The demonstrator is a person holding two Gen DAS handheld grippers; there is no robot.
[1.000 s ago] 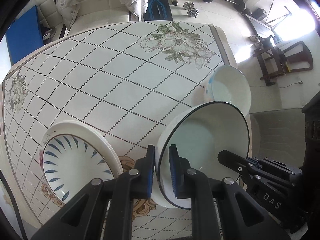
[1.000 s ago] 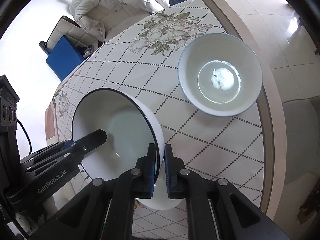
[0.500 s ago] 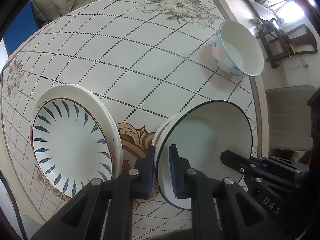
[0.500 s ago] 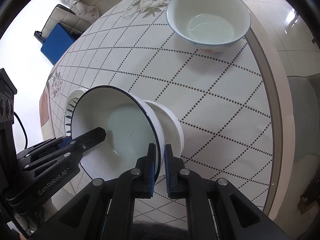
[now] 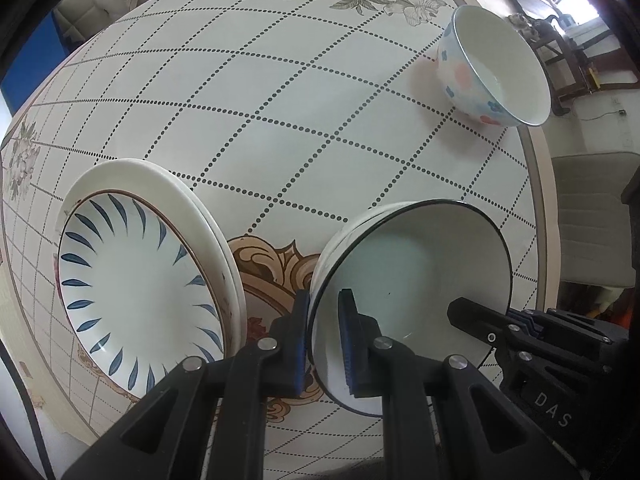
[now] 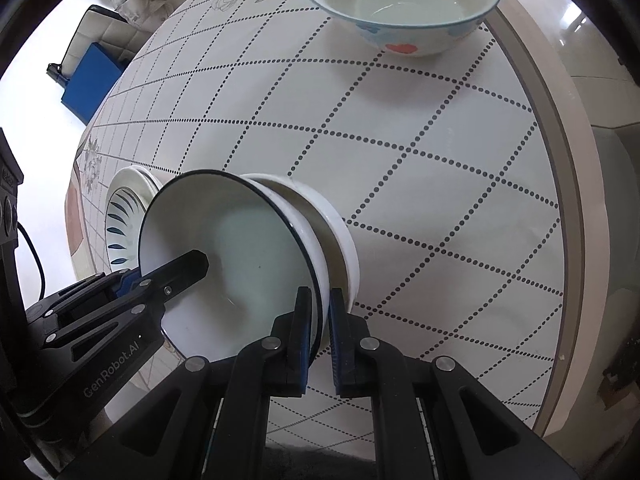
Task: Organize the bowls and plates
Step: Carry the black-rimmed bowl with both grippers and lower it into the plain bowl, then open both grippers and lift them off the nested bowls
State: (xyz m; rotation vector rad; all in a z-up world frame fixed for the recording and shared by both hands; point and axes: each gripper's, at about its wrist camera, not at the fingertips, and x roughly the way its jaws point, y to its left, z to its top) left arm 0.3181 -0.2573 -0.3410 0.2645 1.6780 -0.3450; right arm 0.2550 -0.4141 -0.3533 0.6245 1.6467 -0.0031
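**Black-rimmed bowl pinched from both sides, sitting in another bowl**

Black-rimmed bowl is the main thing: plain white, glossy, pale greenish tint inside, with a thin dark line running round the lip. It's nested inside a second white bowl, whose thicker plain rim pokes out behind it, and the pair sits on the table over a brown scroll ornament printed on the cloth.

Left gripper has its blue-padded fingers nearly together, one outside the wall and one inside, clamped on the near-left part of the black-rimmed bowl's rim. Right gripper does the same thing on the opposite side, jaws almost closed with the rim squeezed between the pads. Each camera sees the other gripper reaching over the bowl's edge from the far side.

Just left of the black-rimmed bowl is a stack of plates, close but I can't tell whether they touch. The top one is white with dark blue leaf strokes fanning round the well and a thin brownish ring outside them, and at least one plain white rim shows beneath.

Well away from the black-rimmed bowl, toward the far right edge of the table, stands a floral bowl: white inside, blue rim line, blue and pinkish-red blobs outside, upright on its own.

Table cover is white with a dotted diamond grid and grey flower prints at the far side.
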